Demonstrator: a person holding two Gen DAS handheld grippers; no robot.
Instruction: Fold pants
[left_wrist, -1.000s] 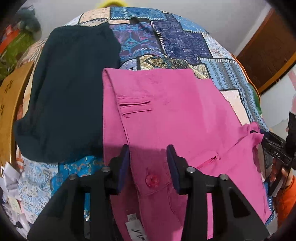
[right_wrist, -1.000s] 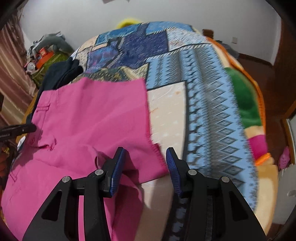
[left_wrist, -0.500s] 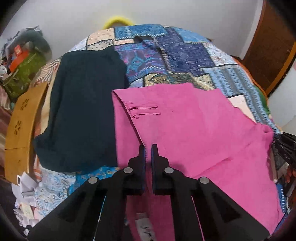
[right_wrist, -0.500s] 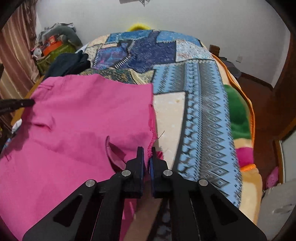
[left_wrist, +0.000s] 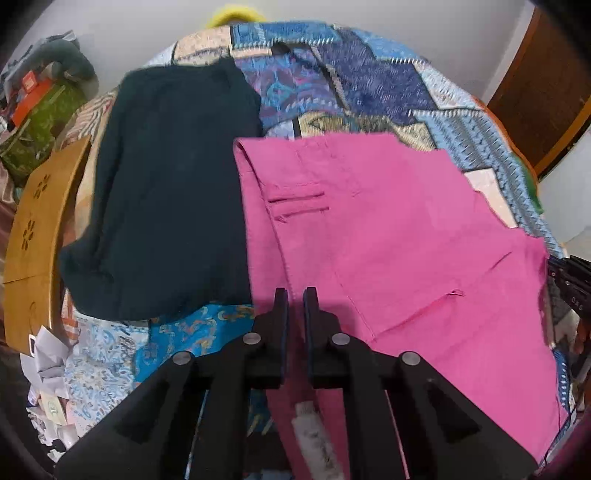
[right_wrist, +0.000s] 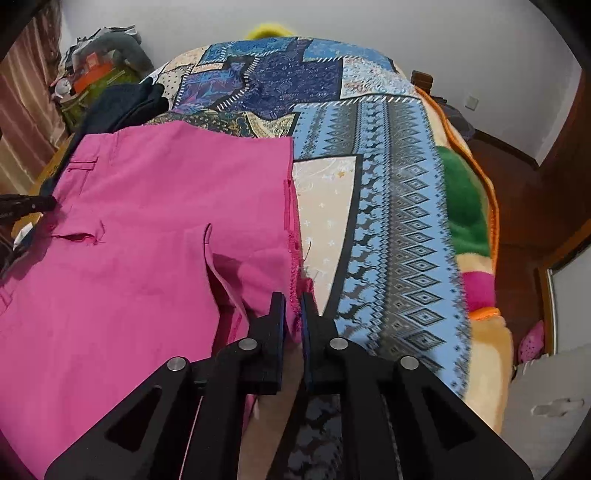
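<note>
Pink pants (left_wrist: 388, 240) lie spread flat on the patchwork quilt, pocket side up. My left gripper (left_wrist: 295, 295) is shut on their waistband edge, and pink cloth shows between its pads. A white label (left_wrist: 314, 435) hangs under it. In the right wrist view the pants (right_wrist: 147, 229) fill the left half. My right gripper (right_wrist: 293, 299) pinches the frayed leg hem; its jaws are opening slightly, with the hem still pressed between the pads. The left gripper's tip (right_wrist: 22, 206) shows at the far left edge.
A dark folded garment (left_wrist: 166, 184) lies left of the pants, touching them. The quilt (right_wrist: 388, 184) runs far and right to an orange-edged blanket (right_wrist: 465, 206). A wooden board (left_wrist: 37, 229) and paper scraps (left_wrist: 48, 369) sit at the left; a door is at the right.
Both grippers went from open to shut, the left on the waistband and the right on the leg hem. The cloth near each now puckers up a little.
</note>
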